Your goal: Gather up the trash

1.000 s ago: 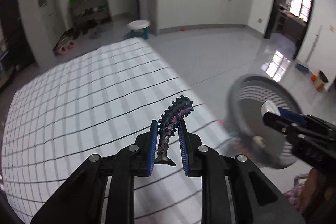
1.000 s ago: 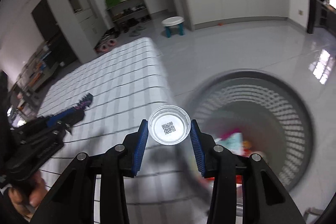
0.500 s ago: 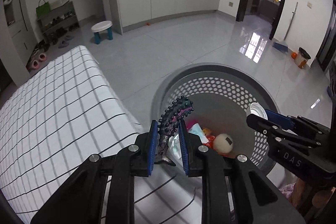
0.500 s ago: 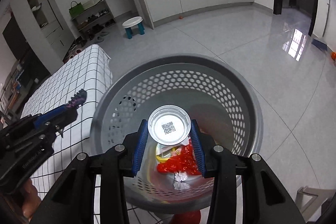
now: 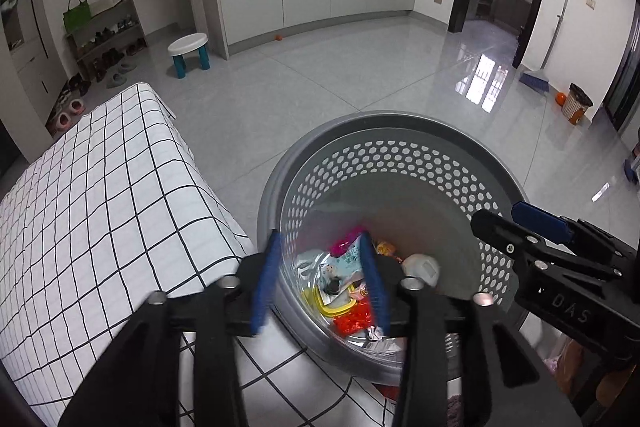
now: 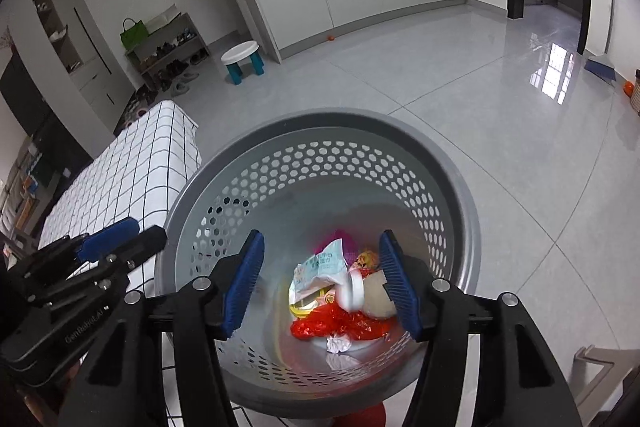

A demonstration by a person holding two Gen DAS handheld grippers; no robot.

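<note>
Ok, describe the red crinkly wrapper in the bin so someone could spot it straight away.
Find the grey perforated basket beside the checked tablecloth. Look at the trash heap at its bottom. The red wrapper lies nearest the camera, glossy and crumpled, the only bright red piece, below the pale printed packet.

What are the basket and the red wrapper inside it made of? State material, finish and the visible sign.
Basket: probably moulded plastic, matte grey; sign is the uniform punched hexagonal holes and smooth thick rim.
Red wrapper: probably thin plastic film, glossy; sign is its crinkles and bright highlights.
</note>
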